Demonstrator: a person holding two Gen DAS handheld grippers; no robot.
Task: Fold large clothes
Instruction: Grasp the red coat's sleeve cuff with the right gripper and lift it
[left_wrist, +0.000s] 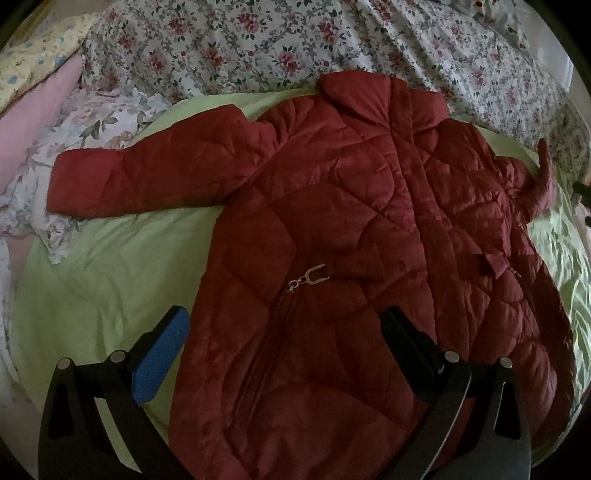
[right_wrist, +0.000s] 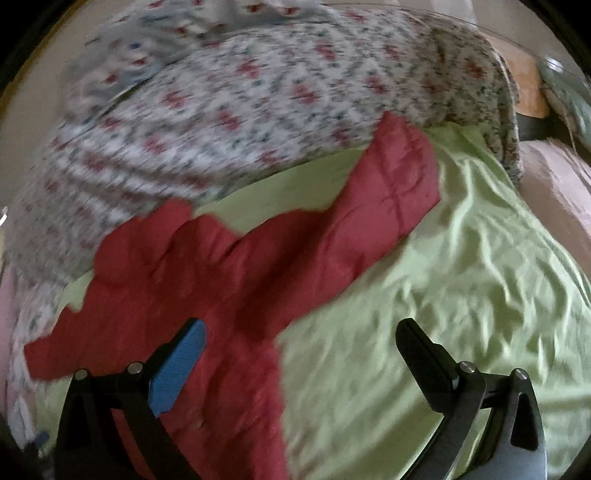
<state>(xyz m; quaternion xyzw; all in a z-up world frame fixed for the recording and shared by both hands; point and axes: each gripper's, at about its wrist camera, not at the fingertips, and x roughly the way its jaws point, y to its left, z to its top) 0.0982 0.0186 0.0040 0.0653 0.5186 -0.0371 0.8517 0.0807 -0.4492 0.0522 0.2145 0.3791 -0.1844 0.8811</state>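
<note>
Low in the left wrist frame, the left gripper (left_wrist: 284, 325) hangs spread wide above a red quilted jacket (left_wrist: 362, 229) lying flat on a green sheet (left_wrist: 110, 266). Low in the right wrist frame, the right gripper (right_wrist: 301, 338) gapes wide, empty, over its sleeve (right_wrist: 369, 206). Beyond, across the top, floral bedding (left_wrist: 258, 44).

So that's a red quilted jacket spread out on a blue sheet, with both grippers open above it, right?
Nearly. The sheet is light green, not blue, as the left wrist view shows. The red quilted jacket lies spread on it, and the left gripper and right gripper are open.
</note>
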